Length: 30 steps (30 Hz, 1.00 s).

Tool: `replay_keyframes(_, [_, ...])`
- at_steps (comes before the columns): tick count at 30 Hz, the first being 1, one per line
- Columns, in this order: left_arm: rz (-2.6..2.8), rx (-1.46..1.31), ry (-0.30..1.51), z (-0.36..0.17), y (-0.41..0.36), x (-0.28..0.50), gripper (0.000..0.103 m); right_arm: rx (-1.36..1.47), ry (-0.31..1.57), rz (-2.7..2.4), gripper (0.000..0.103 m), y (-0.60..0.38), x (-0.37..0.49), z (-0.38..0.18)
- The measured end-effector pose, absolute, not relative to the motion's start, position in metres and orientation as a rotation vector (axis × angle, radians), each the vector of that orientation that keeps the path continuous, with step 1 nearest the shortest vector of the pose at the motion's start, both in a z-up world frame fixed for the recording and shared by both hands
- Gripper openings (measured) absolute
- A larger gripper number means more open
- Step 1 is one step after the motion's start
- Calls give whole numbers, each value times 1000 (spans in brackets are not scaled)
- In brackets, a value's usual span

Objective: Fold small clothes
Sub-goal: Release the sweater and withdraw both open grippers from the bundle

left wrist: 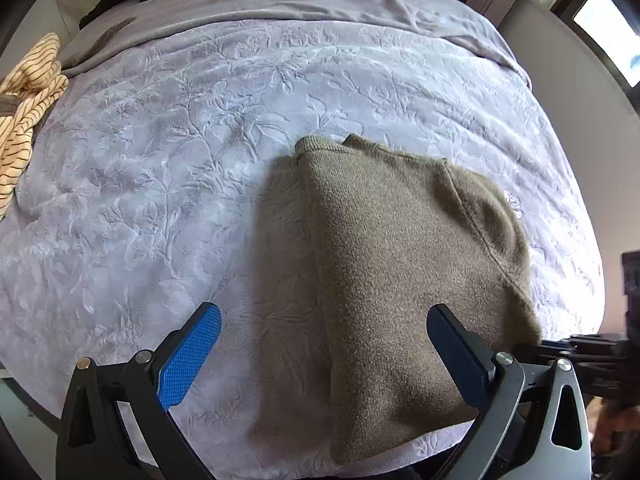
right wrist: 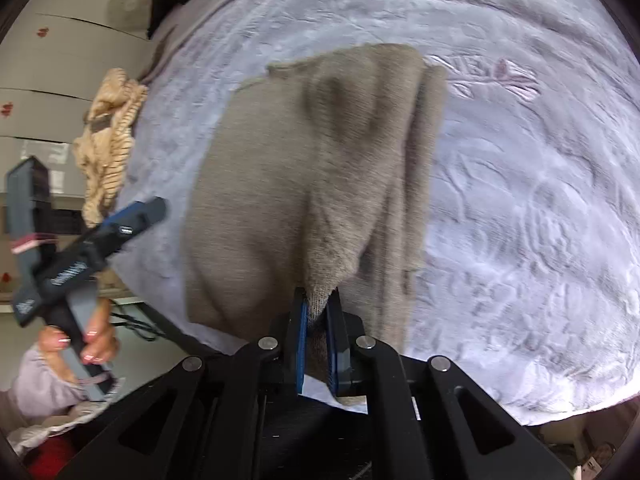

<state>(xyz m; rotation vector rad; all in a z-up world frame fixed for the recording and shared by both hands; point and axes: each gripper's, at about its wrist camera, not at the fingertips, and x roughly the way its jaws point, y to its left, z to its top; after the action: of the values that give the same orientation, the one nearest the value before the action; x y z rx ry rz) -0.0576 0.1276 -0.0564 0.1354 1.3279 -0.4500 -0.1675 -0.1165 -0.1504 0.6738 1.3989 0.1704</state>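
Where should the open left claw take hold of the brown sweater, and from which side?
Grip the brown sweater at its near left corner, coming down from above. The left claw already straddles that edge, and the right claw pinches the opposite corner.

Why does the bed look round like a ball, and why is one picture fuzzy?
Left wrist view: the fisheye lens bulges the lilac embossed bedspread; the olive-brown knitted garment looks sharp, casting a shadow leftward. Right wrist view: same bulge, but garment and cream striped clothes look blurred.
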Motion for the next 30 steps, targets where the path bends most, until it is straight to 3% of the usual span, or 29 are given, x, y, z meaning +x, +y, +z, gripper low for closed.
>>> replay_keyframes(6, [-440, 123, 1349, -57, 132, -58, 103, 736, 1446, 114, 7, -128, -194, -197])
replay_keyframes(14, [-471, 147, 1395, -58, 124, -61, 103, 677, 1431, 109, 7, -123, -196, -183])
replay_keyframes(17, [-480, 156, 1408, -59, 120, -62, 103, 660, 1447, 101, 15, -126, -199, -173])
replay_keyframes(19, [-485, 161, 1410, -58, 118, -63, 103, 643, 1461, 73, 41, -129, -201, -166])
replay_keyframes(21, [-488, 171, 1406, -56, 117, -64, 103, 638, 1451, 36, 53, -135, -204, -155])
replay_keyframes(23, [-495, 182, 1402, -54, 116, -65, 103, 640, 1432, 16, 54, -139, -204, -144])
replay_keyframes(27, [-503, 195, 1390, -50, 114, -67, 103, 615, 1392, -11, 77, -137, -192, -121])
replay_keyframes(30, [-495, 234, 1366, -46, 111, -70, 103, 580, 1367, -11, 80, -127, -179, -107])
